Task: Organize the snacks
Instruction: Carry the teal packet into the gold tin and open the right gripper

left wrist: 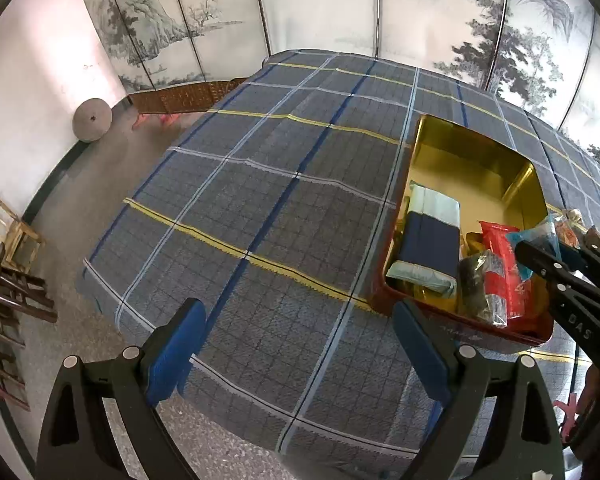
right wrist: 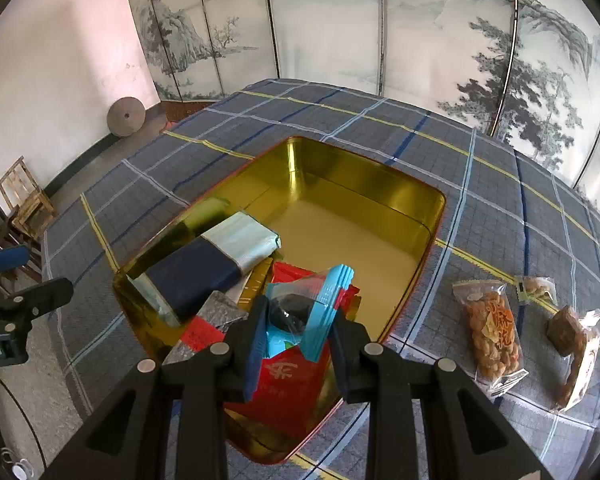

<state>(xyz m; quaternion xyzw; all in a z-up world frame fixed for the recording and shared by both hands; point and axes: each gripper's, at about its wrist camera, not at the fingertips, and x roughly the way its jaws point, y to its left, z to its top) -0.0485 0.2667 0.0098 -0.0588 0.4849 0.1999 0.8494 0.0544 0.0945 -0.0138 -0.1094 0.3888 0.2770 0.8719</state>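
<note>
The right gripper (right wrist: 296, 344) pinches a small blue-edged clear packet (right wrist: 300, 308) with a dark snack inside, above the gold-lined tin (right wrist: 380, 196) holding red and navy packs. The left gripper (left wrist: 296, 344) hangs spread over the plaid cloth (left wrist: 260, 200).

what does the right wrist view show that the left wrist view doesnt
Only the right wrist view: the right gripper shut on a blue snack packet, and a brown block snack lying on the cloth. Only the left wrist view: the open, empty left gripper. Both: the gold tin and the red packet in it.
</note>
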